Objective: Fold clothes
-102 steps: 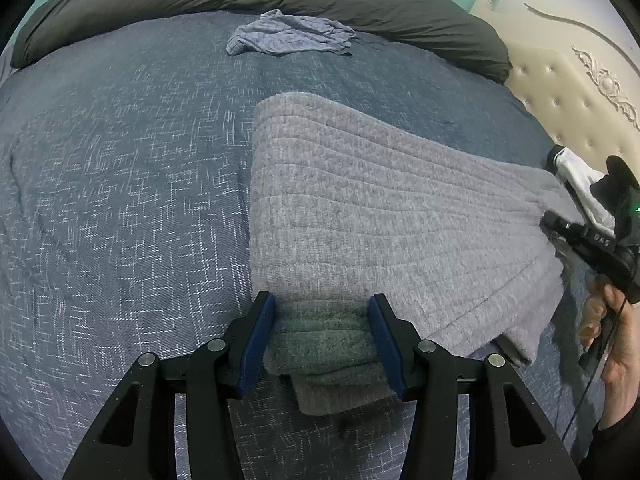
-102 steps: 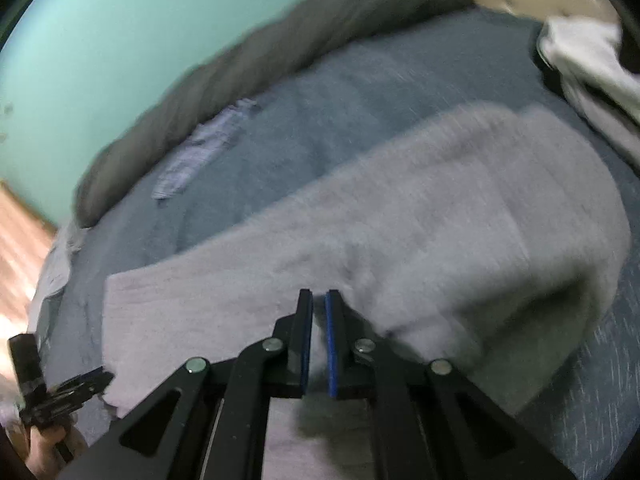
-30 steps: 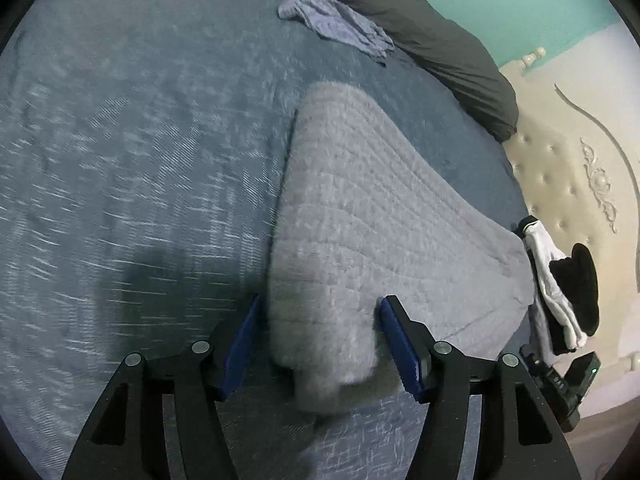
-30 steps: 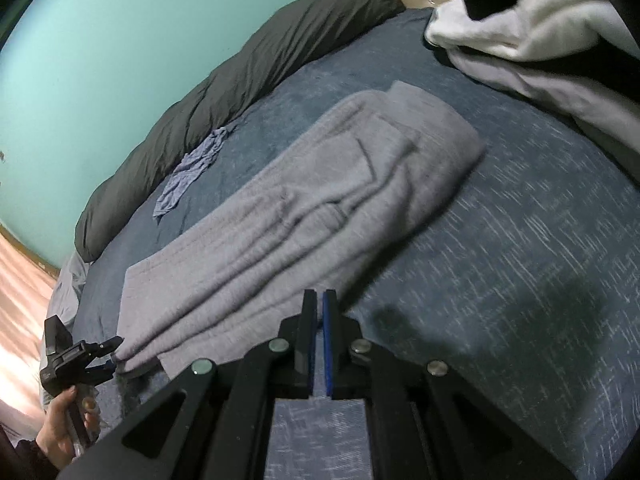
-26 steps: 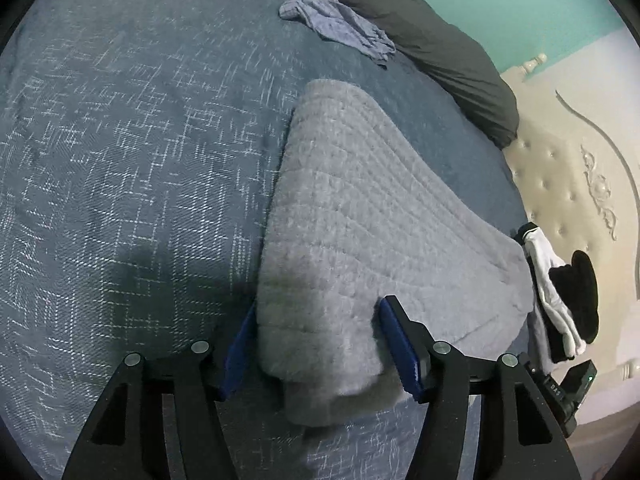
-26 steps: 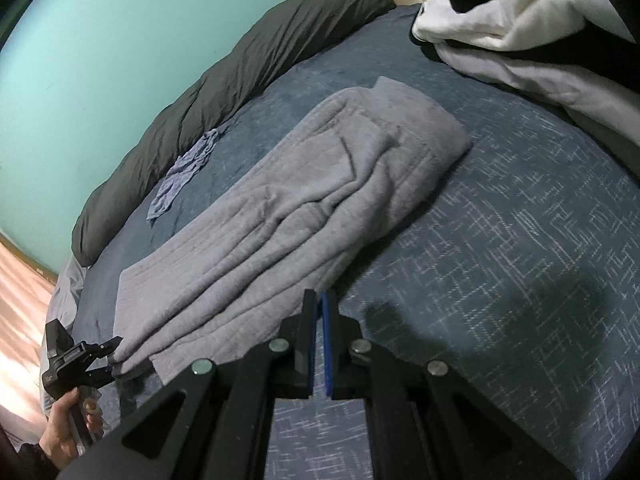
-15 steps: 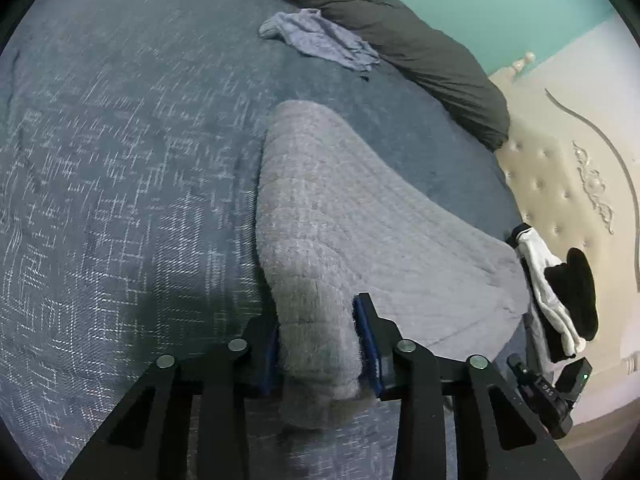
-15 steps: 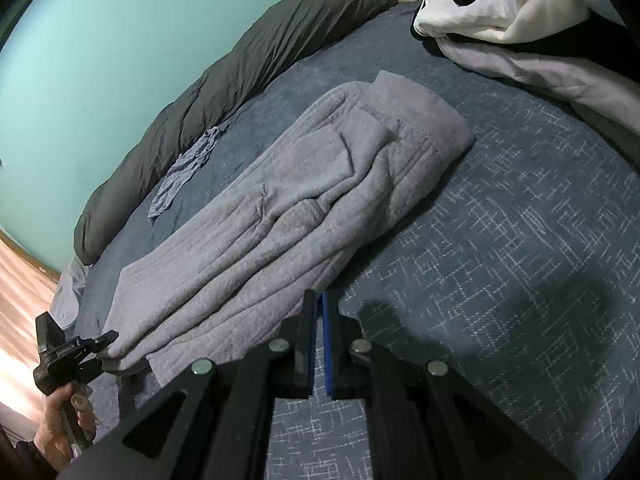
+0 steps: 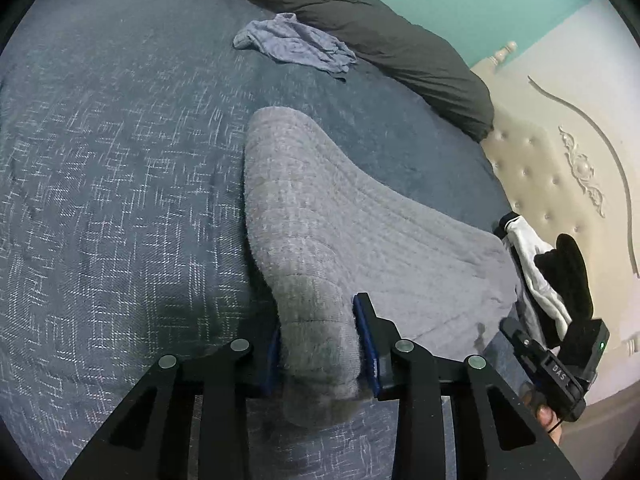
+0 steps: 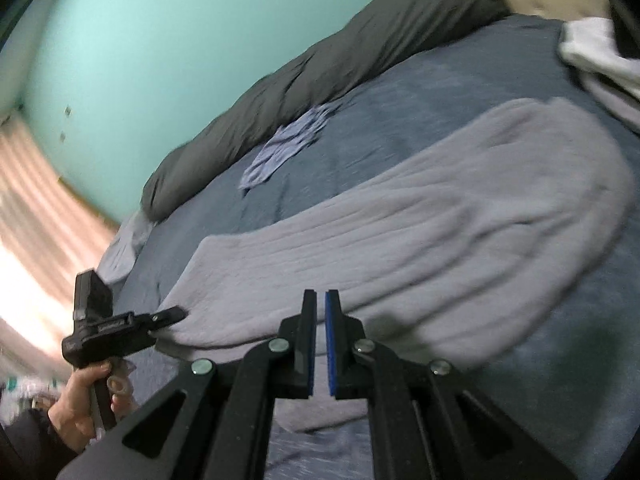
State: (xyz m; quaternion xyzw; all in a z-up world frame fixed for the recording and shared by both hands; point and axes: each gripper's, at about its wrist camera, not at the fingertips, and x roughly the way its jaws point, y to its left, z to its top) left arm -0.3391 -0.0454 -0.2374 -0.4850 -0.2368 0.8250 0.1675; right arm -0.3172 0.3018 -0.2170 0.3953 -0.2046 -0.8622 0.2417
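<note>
left wrist view: left claw (image 9: 320,344) pinches the grey garment (image 9: 340,220) on the bed (image 9: 120,160).

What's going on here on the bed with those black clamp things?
A person is folding a grey knitted garment on a blue bedspread with two hand-held grippers. The left gripper has its jaws clamped on one end of the garment. The right gripper holds nothing, its jaws almost together near the garment's edge. A small blue cloth lies farther off.

Bedroom around the work

Dark grey duvet (image 9: 360,20) lies at 12 o'clock, teal wall (image 10: 160,40) behind; cream tufted headboard (image 9: 552,176) at 3 o'clock.
</note>
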